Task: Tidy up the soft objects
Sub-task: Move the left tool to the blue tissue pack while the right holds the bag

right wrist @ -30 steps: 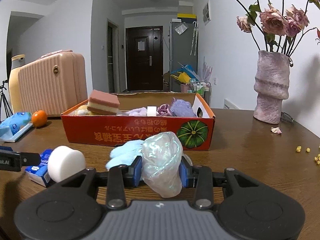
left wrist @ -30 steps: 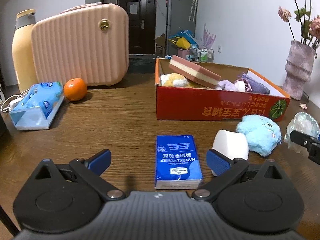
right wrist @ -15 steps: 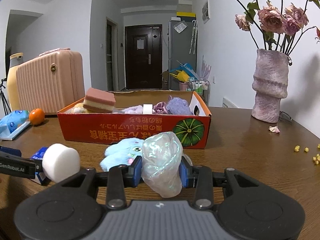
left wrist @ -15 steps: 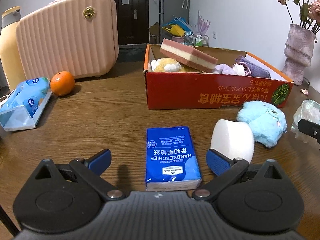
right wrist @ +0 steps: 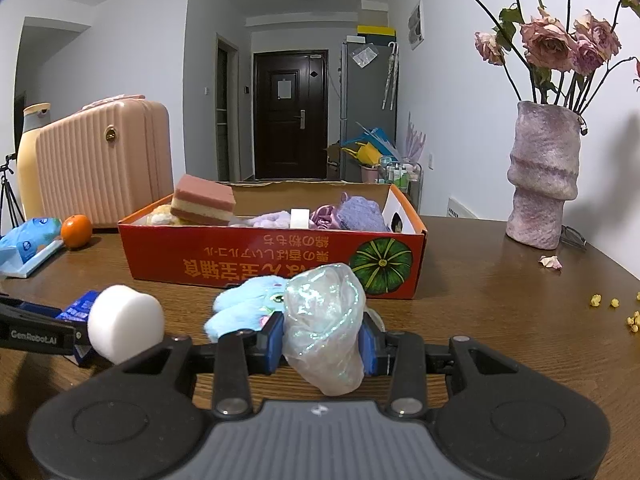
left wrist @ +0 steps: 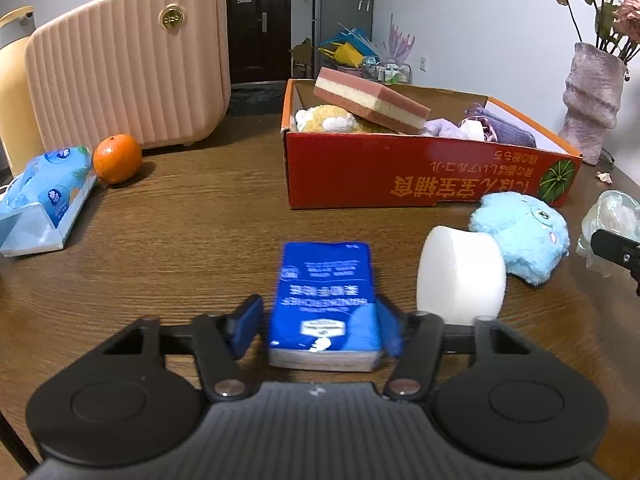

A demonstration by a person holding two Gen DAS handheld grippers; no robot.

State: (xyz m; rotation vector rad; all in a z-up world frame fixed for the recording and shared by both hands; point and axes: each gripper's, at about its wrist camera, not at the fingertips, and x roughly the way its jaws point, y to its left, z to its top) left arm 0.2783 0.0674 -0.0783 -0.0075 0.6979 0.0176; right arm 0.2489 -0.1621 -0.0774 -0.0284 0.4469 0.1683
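My left gripper point(left wrist: 318, 326) straddles a blue handkerchief tissue pack point(left wrist: 324, 300) lying on the table. Its right pad touches the pack; the left pad stands slightly off it. A white foam cylinder point(left wrist: 460, 276) and a light blue plush toy point(left wrist: 522, 236) lie to its right. My right gripper point(right wrist: 322, 342) is shut on an iridescent plastic-wrapped bundle point(right wrist: 326, 320), held just above the table. The red cardboard box point(left wrist: 420, 176) behind holds a pink-and-cream sponge point(left wrist: 370, 100), a yellow plush and purple cloths.
A pink suitcase point(left wrist: 128, 64), an orange point(left wrist: 117, 158) and a blue wet-wipe pack point(left wrist: 44, 196) stand at the left. A vase with dried roses point(right wrist: 544, 176) stands at the right, with petals and crumbs point(right wrist: 612, 306) on the table.
My left gripper has moved forward over the blue tissue pack and its fingers have closed in around it. My right gripper still holds the bundle and has hardly moved.
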